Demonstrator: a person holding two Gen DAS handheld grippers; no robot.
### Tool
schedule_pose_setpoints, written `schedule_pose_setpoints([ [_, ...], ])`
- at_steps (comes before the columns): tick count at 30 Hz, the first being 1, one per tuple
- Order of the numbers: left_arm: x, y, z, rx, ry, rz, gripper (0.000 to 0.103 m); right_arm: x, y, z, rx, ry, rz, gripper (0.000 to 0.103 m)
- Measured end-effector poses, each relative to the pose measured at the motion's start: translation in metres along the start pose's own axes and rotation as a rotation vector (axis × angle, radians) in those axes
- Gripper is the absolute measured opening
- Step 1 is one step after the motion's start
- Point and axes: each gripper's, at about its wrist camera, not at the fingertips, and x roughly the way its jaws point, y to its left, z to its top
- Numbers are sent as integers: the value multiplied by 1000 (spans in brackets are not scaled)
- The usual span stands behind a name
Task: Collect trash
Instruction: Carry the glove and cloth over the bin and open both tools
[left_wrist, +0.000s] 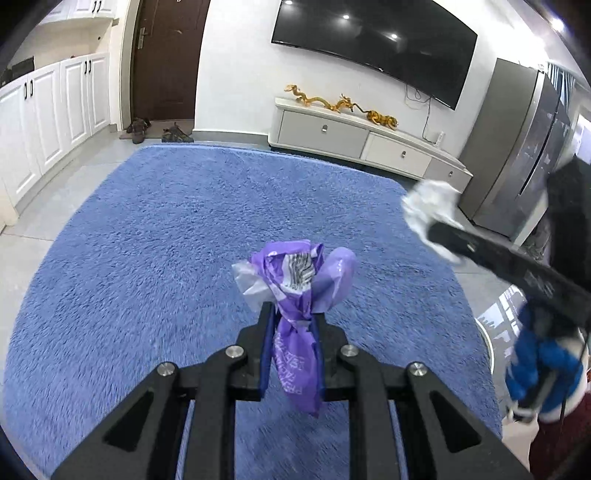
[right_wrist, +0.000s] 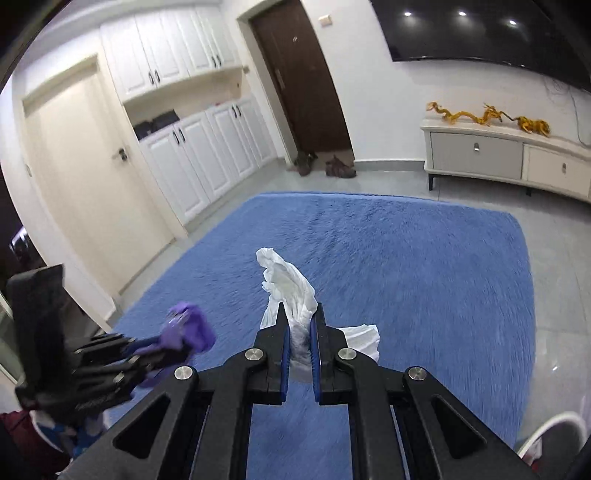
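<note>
A crumpled purple wrapper (left_wrist: 295, 284) was pinched in the closed left claw (left_wrist: 293, 314) above the blue rug (left_wrist: 166, 229), while what appeared to be white tissue (right_wrist: 291, 291) was clamped in the right claw (right_wrist: 300, 317), held alongside.

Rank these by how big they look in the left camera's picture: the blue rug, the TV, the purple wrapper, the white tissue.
1. blue rug
2. TV
3. purple wrapper, though nearness to the camera inflates it
4. white tissue, blurred, so its rank against the wrapper is unsure
</note>
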Motion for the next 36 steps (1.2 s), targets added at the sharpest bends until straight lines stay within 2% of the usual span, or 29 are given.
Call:
schedule_pose_setpoints([
  [7, -23, -55, -3, 71, -25, 25, 17, -76, -2, -39, -2, -94, -28, 9],
  [13, -26, -124, 0, 199, -24, -27, 17, -136, -49, -59, 75, -175, -79, 9],
  [15, -20, -149, 2, 244, -9, -56, 17, -155, -73, -69, 107, -190, -127, 10],
  [26, 50, -312, -5, 497, 108, -259, 17, -226, -214, -140, 335, -168, -418, 12],
  [29, 80, -354, -11, 533, 165, -318, 17, -229, -246, -152, 395, -144, -444, 14],
  [36, 146, -424, -27, 575, 254, -361, 17, -212, -300, -180, 504, -73, -473, 14],
])
